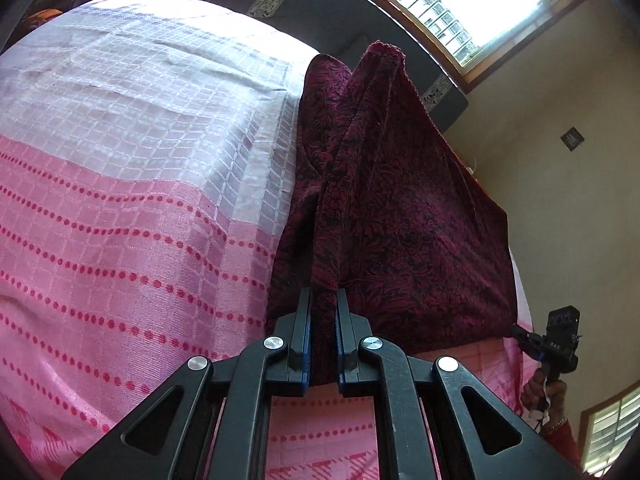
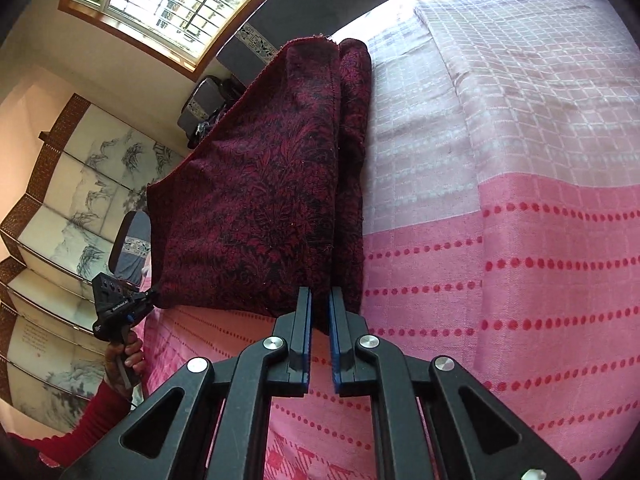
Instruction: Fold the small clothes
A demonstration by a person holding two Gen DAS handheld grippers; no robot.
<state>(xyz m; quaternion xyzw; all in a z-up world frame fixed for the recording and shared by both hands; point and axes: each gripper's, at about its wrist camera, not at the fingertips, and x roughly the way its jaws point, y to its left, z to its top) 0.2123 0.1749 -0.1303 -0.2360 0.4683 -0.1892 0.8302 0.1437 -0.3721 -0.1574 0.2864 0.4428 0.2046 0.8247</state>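
Two wrist fisheyes, each looking forward along its own claw, close to the bed

The bed cover (image 1: 120, 200) is seen close below each camera; the maroon cloth (image 1: 400, 220) is shared, toward 12 o'clock in both views. The right claw (image 1: 520, 334) is seen at 4 o'clock from the left, the left claw (image 2: 150, 294) at 8 o'clock from the right.
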